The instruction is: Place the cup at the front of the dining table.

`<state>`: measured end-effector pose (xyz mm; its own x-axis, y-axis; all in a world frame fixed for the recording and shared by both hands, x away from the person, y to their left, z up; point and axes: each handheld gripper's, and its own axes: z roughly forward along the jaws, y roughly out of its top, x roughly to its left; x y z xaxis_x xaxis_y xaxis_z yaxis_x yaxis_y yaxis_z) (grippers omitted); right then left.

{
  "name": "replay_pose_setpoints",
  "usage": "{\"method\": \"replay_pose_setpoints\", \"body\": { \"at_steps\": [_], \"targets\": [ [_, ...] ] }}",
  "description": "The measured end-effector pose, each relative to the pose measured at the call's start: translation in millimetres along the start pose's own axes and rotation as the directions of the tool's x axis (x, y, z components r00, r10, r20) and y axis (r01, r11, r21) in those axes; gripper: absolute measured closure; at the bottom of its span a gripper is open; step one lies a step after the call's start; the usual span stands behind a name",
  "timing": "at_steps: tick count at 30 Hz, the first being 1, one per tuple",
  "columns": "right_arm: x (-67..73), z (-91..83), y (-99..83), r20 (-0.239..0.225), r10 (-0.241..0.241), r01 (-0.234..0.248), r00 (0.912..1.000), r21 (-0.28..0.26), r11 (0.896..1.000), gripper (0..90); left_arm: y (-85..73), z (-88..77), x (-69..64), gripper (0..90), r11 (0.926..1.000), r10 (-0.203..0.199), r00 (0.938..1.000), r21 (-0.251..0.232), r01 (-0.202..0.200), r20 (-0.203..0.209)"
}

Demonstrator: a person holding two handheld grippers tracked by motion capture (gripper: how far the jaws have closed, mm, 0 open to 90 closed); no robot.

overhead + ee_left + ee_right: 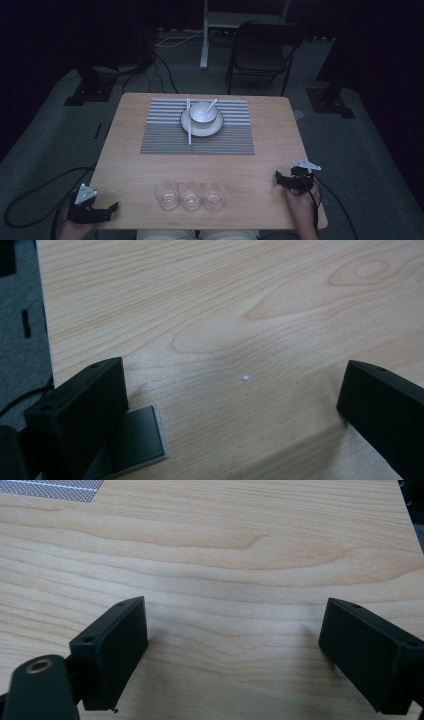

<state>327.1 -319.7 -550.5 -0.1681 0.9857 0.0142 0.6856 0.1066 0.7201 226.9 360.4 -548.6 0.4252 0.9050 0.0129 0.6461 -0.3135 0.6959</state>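
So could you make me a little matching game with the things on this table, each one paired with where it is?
Things:
1. bowl
2. three glasses
3. left tongs
4. striped mat

Places:
A. near edge, in a row
B. under the plate
C. on the plate, spoon inside
D. near left corner, open over bare wood

Pairs: 1-C, 2-A, 3-D, 4-B

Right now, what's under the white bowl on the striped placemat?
The white bowl sits on a white saucer, with the grey striped placemat below. The saucer's centre is covered. A white spoon leans inside.
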Motion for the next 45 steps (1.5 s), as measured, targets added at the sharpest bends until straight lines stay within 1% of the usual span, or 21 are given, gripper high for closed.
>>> {"method": "replay_pose_setpoints", "body": {
  "at_steps": [4,7,9,10,14,17,18,21,24,31,33,38,39,40,41,44,45],
  "targets": [
    [0.0,0.0,0.0,0.0,0.0,0.0,1.0,0.0,1.0,11.5,0.2,-0.1,0.2,0.0,1.0,0.003,1.0,0.002,-0.003,0.002],
    [0.0,0.0,0.0,0.0,0.0,0.0,1.0,0.0,1.0,11.5,-2.4,-1.3,2.9,0.0,0.9991,0.041,0.9985,-0.009,-0.041,0.037],
    [0.0,0.0,0.0,0.0,0.0,0.0,1.0,0.0,1.0,11.5,-4.3,-2.1,4.6,0.0,0.9976,0.068,0.9956,-0.02,-0.067,0.065],
    [0.0,0.0,0.0,0.0,0.0,0.0,1.0,0.0,1.0,11.5,-4.6,-2.2,5.3,0.0,0.9972,0.073,0.9949,-0.022,-0.072,0.07],
    [0.1,0.0,0.0,0.0,0.0,0.0,1.0,0.0,1.0,11.5,-4.9,-2.4,5.8,0.0,0.9969,0.077,0.9942,-0.022,-0.075,0.075],
    [0.1,0.0,0.0,0.0,0.0,0.0,1.0,0.0,1.0,11.5,-3.4,-2.4,5.7,0.0,0.9968,0.079,0.994,-0.011,-0.079,0.075],
    [0.1,0.0,0.0,0.0,0.0,0.0,1.0,0.0,1.0,11.6,-2.8,-2.8,6.4,0.0,0.9959,0.091,0.9923,-0.004,-0.091,0.084],
    [0.1,0.0,0.0,0.0,0.0,0.0,1.0,0.0,1.0,11.6,-1.4,-3.1,7.4,0.0,0.9948,0.1,0.9903,0.009,-0.102,0.096],
    [0.1,0.0,0.0,0.0,0.0,0.0,1.0,0.0,1.0,11.5,-1.7,-3.0,7.0,0.0,0.9942,0.107,0.9892,0.005,-0.108,0.1],
    [0.1,0.0,0.0,0.0,0.0,0.0,1.0,0.0,1.0,11.6,0.2,-3.6,4.3,0.0,0.993,0.115,0.9878,0.015,-0.117,0.105],
    [0.1,0.0,0.0,0.0,0.0,0.0,1.0,0.0,1.0,11.6,1.1,-4.7,4.2,0.0,0.9934,0.111,0.9863,0.012,-0.114,0.121],
    [0.1,0.0,0.0,0.0,0.0,0.0,1.0,0.0,1.0,11.6,3.1,-6.1,1.4,0.0,0.9917,0.124,0.9845,0.018,-0.127,0.124],
    [0.1,0.0,0.0,0.0,0.0,0.0,1.0,0.0,1.0,11.6,3.5,-6.1,0.8,0.0,0.9918,0.124,0.9848,0.018,-0.127,0.122],
    [0.1,0.0,0.0,0.0,0.0,0.0,1.0,0.0,1.0,11.6,4.0,-6.7,-0.2,0.0,0.9904,0.134,0.9844,0.017,-0.137,0.114],
    [0.1,0.0,0.0,0.0,0.0,0.0,1.0,-0.001,1.0,11.6,4.8,-7.2,-1.0,0.0,0.9903,0.135,0.9836,0.013,-0.138,0.119],
    [0.1,0.0,0.0,0.0,0.0,0.0,1.0,0.0,1.0,11.6,5.9,-7.9,-2.4,0.0,0.9894,0.143,0.983,0.011,-0.145,0.115],
    [0.1,0.0,0.0,0.0,0.0,0.0,1.0,0.0,1.0,11.6,6.9,-8.0,-3.6,0.0,0.9895,0.142,0.9821,0.011,-0.144,0.123]
  ]
}}
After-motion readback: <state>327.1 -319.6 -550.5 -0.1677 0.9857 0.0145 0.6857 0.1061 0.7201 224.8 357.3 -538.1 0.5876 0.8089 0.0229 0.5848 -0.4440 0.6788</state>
